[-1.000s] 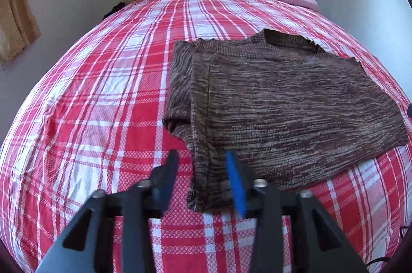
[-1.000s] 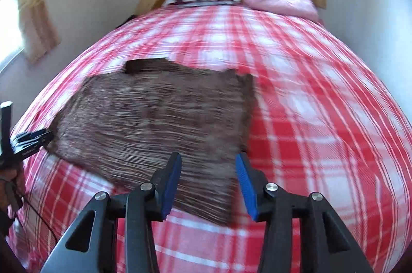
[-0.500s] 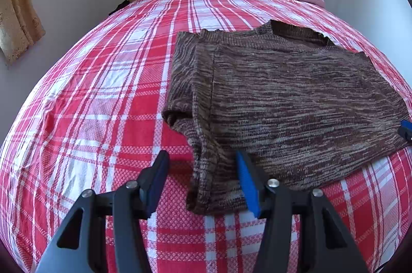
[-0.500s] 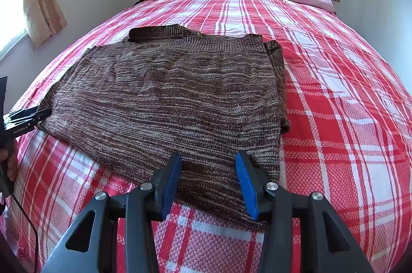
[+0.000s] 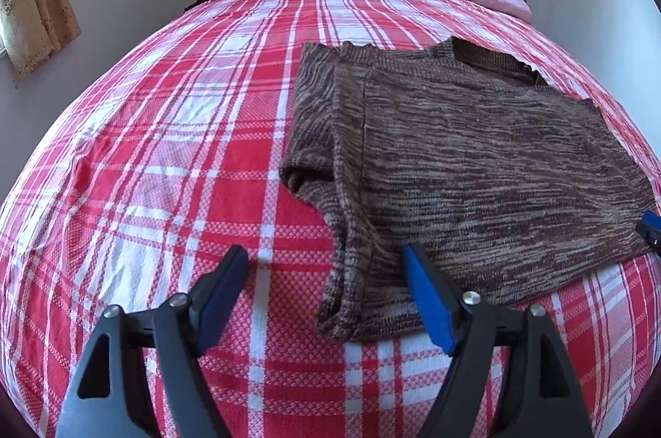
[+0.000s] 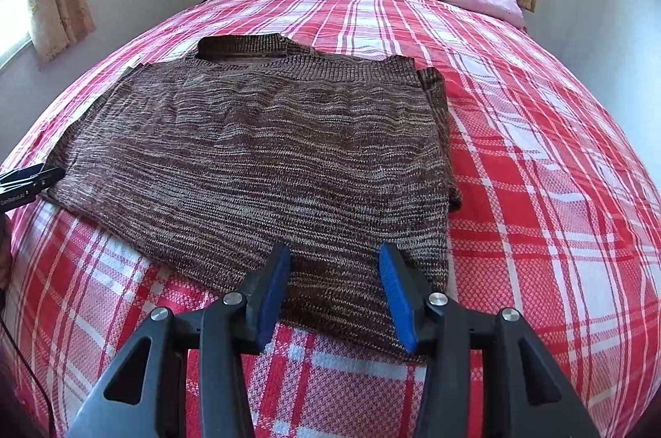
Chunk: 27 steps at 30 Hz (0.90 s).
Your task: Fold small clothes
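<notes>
Sweater (image 5: pixel 475 169) hem lies just ahead of both wide-open, empty jaws; next, each gripper must close on its corner.

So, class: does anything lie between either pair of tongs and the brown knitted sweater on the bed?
Nothing visible does. Both the left tongs and the right tongs, open, face the brown knitted sweater's near hem directly.

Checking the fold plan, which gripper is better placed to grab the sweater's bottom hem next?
Probably both: the left gripper brackets the brown knit sweater hem's left corner, the right gripper the right corner; both open.
</notes>
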Available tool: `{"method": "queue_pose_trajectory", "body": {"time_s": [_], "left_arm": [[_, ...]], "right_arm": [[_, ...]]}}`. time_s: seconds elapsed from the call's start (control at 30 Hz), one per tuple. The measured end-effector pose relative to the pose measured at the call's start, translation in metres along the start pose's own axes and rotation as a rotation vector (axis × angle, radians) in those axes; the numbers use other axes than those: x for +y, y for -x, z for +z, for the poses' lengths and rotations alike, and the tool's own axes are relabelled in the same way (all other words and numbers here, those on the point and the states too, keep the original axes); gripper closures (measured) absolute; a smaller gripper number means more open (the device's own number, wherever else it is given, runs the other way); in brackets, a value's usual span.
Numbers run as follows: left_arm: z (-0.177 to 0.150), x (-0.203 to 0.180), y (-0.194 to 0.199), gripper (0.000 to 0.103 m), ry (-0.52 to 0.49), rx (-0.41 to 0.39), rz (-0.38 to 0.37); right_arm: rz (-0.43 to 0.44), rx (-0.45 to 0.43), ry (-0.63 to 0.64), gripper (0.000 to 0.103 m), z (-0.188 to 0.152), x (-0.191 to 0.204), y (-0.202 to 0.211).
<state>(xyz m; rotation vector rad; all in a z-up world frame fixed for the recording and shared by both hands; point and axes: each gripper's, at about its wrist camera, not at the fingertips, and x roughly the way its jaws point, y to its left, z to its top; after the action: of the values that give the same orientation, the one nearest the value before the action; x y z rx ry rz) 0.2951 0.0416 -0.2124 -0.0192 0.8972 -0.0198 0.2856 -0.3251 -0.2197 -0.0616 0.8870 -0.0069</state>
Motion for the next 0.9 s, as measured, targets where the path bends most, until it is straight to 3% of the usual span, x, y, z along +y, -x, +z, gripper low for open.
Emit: {"method": "queue_pose_trajectory", "body": {"time_s": [0.1,0.53,0.9], "left_arm": [[-0.002,0.003,0.0,0.008,0.007,0.009,0.01],[-0.012,0.011,0.011,0.004,-0.024,0.012,-0.013],[-0.023,0.025,0.03,0.004,-0.086,0.0,0.049]], "right_arm": [[-0.023,0.006,0.01,0.054,0.0,0.005,0.002],[-0.085,0.012,0.029,0.048,-0.002,0.021,0.019],[0.015,-0.063,0.179,0.047,0.012,0.094,0.038]]}}
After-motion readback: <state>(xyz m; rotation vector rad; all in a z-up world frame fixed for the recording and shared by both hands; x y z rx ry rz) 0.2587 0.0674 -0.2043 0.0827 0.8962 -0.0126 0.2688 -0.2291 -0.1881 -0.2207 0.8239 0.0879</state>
